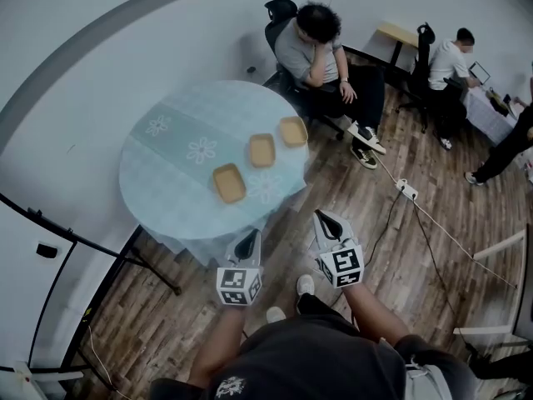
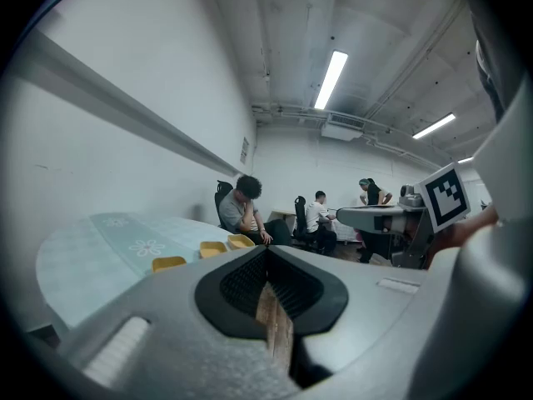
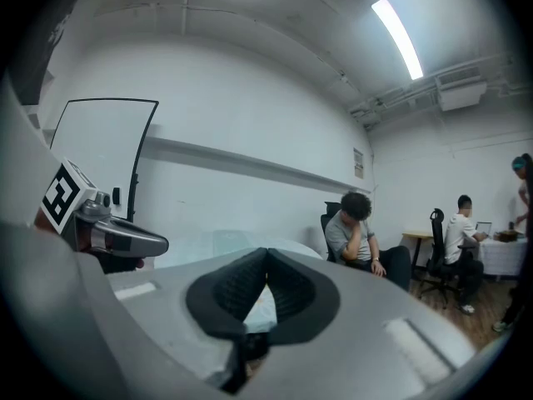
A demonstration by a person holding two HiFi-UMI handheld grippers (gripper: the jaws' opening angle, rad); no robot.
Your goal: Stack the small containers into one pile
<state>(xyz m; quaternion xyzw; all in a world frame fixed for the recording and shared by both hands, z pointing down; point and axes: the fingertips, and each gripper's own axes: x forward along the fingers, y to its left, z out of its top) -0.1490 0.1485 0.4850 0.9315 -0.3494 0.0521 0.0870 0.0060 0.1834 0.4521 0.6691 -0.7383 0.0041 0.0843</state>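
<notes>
Three small yellow containers lie in a diagonal row on the round table: the near one, the middle one and the far one. They stand apart, none stacked. In the left gripper view the containers show low at the left, beyond the jaws. My left gripper hangs at the table's near edge, shut and empty. My right gripper is off the table's right side, over the floor, also shut with nothing held.
A pale blue checked cloth with a flower runner covers the table. A seated person on an office chair is just beyond the far container. A power strip and cable lie on the wood floor at right. More people sit at desks far right.
</notes>
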